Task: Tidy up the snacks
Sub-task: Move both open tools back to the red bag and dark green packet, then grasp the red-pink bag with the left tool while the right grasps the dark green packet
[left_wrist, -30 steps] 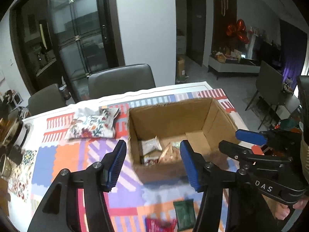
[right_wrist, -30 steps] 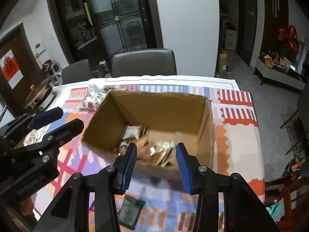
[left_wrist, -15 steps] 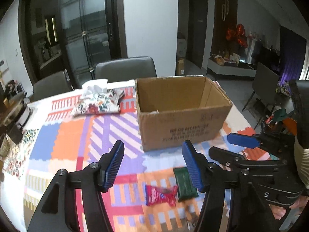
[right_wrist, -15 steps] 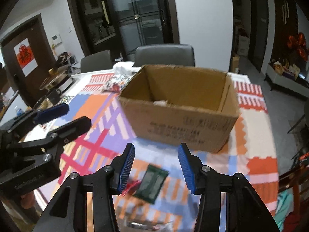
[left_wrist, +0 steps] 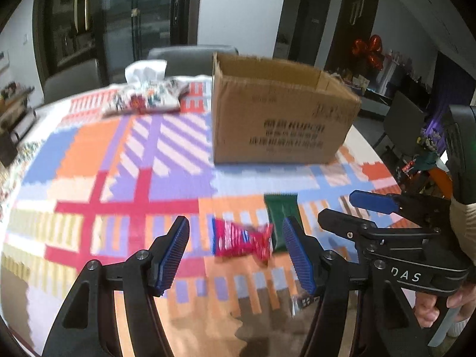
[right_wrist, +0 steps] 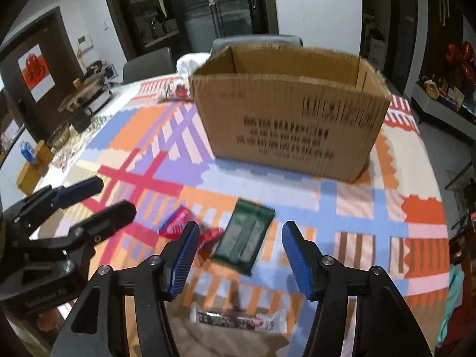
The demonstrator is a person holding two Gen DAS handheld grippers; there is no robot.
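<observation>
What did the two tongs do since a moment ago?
Both tongs pulled back from over the cardboard box and dropped toward the table. The left tongs and right tongs have just been opening, holding nothing. The red packet and green packet stayed put.

The box [right_wrist: 285, 125] is plain brown card with dark print on its side. The cloth [right_wrist: 166, 160] on the table shows orange, purple, blue and red blocks and stripes. One packet [right_wrist: 245, 238] is dark green, the wrapper [left_wrist: 241, 242] red with pale stripes. A floral pouch [left_wrist: 145, 101] lies behind. Both claws are black with blue pads [right_wrist: 297, 260].
</observation>
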